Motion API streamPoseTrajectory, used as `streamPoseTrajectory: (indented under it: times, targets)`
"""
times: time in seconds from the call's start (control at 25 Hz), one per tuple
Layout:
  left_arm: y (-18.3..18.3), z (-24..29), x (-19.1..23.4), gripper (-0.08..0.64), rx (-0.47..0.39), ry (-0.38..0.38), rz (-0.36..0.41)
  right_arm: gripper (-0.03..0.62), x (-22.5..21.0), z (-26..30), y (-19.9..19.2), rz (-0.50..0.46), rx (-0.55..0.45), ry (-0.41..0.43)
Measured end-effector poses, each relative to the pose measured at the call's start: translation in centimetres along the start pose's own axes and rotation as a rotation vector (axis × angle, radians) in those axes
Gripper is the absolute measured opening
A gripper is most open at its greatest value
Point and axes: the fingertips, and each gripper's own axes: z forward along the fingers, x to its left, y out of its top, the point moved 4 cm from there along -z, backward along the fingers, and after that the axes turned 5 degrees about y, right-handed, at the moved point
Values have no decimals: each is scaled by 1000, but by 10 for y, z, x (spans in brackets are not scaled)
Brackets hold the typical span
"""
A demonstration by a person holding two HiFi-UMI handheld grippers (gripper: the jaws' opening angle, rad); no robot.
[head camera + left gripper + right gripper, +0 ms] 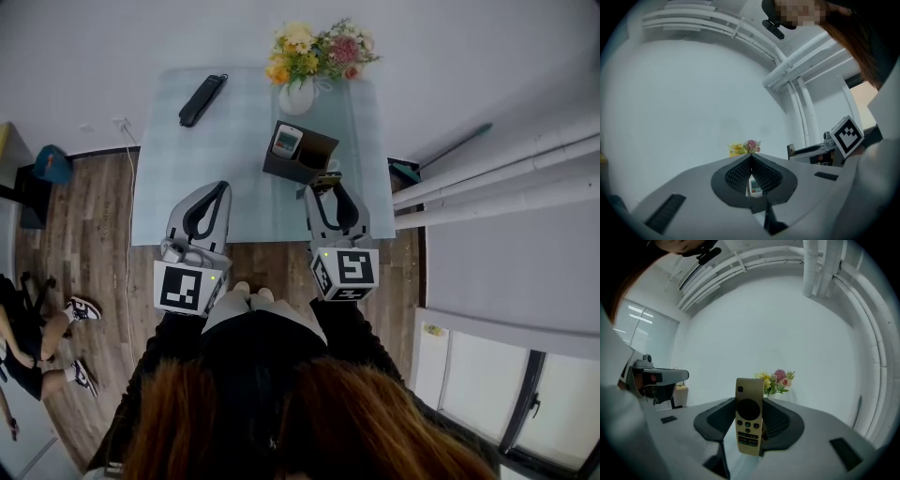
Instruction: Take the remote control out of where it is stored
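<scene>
A gold remote control (749,423) stands upright between the jaws of my right gripper (750,403), which is shut on it. In the head view that gripper (325,184) hangs just in front of a dark open box (314,157) on the table. A white remote (286,141) still leans inside the box. My left gripper (223,186) hovers over the table's near edge, to the left of the box, with its tips together and nothing held. Through the slit under those tips (751,155) the white remote (754,186) shows.
The table (178,197) carries a pale blue cloth, a long black remote (202,99) at its far left, and a white vase (297,97) of flowers (314,52) behind the box. White pipes (497,178) run along the right. A person's legs (37,342) lie on the wooden floor at left.
</scene>
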Motion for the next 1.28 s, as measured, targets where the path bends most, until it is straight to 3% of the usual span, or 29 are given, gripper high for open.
streamPoseTrajectory:
  times: [0.28,0.84,1.28]
  targets:
    - [0,-5,-2,5,-17,4,-6,189,8,2,-28,37,64,35]
    - [4,-10,0,5,-39,34,-6,189,22,28,-137,63,361,126]
    - [2,-11,5,5,-9,67,6,189,26,67,-149,37,412,197]
